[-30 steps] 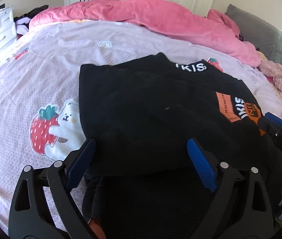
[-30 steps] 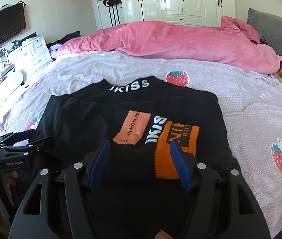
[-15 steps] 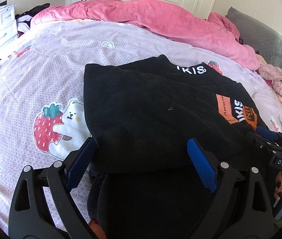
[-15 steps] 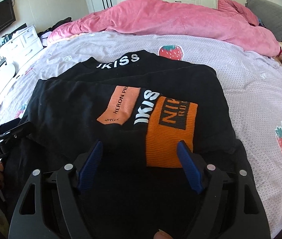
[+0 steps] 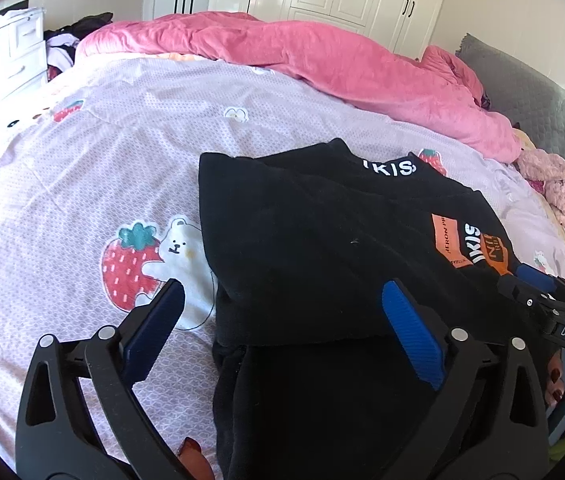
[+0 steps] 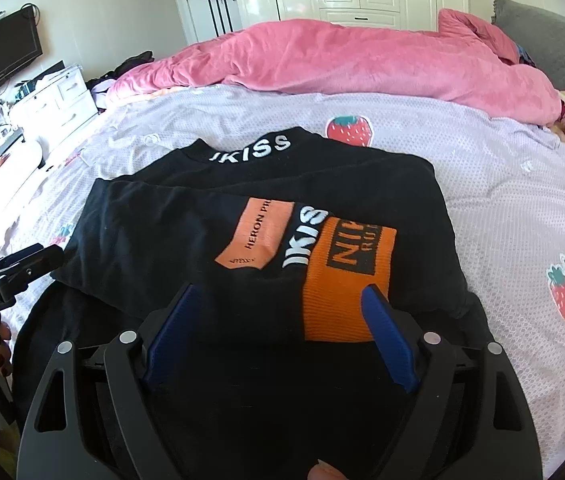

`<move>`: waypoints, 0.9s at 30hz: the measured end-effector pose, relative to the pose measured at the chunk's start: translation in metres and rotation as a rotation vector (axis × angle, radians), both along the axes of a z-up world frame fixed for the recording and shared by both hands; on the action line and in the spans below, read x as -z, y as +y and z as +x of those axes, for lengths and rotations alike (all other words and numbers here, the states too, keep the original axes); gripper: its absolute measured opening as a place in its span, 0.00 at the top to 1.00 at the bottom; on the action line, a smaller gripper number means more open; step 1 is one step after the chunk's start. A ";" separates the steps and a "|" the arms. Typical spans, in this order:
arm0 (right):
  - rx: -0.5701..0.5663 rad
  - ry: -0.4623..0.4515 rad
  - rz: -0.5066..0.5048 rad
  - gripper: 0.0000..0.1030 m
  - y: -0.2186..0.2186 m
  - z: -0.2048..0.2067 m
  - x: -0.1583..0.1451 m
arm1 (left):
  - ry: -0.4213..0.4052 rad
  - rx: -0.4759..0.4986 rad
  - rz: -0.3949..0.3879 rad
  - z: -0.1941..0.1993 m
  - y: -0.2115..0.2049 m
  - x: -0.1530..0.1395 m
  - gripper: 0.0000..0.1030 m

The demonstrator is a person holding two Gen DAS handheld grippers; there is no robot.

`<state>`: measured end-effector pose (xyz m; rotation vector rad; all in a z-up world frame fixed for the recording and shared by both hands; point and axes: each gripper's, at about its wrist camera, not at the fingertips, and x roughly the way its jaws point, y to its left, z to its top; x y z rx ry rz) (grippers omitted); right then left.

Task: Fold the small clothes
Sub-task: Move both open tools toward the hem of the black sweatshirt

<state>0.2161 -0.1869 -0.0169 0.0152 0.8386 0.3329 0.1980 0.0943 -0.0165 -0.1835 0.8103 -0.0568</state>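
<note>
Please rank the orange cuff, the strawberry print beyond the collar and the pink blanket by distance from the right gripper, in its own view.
1. Orange cuff, right at the right gripper.
2. Strawberry print, mid-bed, beyond the collar.
3. Pink blanket, across the far side.

One black garment; two grippers; one pink duvet.

Black garment near hem cut off by bottom edge.
</note>
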 end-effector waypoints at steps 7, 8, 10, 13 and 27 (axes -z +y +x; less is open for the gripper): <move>-0.001 -0.033 0.008 0.09 0.000 -0.007 -0.010 | -0.023 -0.002 0.004 -0.009 0.000 -0.008 0.09; 0.001 -0.040 0.012 0.09 0.000 -0.008 -0.011 | -0.024 -0.002 0.004 -0.009 0.000 -0.008 0.09; 0.000 -0.048 0.015 0.09 -0.001 -0.011 -0.014 | -0.024 -0.005 0.009 -0.011 -0.001 -0.009 0.09; -0.001 -0.058 0.018 0.09 -0.002 -0.013 -0.019 | -0.026 -0.004 0.014 -0.013 -0.003 -0.011 0.09; -0.008 -0.098 0.034 0.08 -0.010 -0.033 -0.035 | -0.079 0.014 0.026 -0.040 -0.015 -0.031 0.09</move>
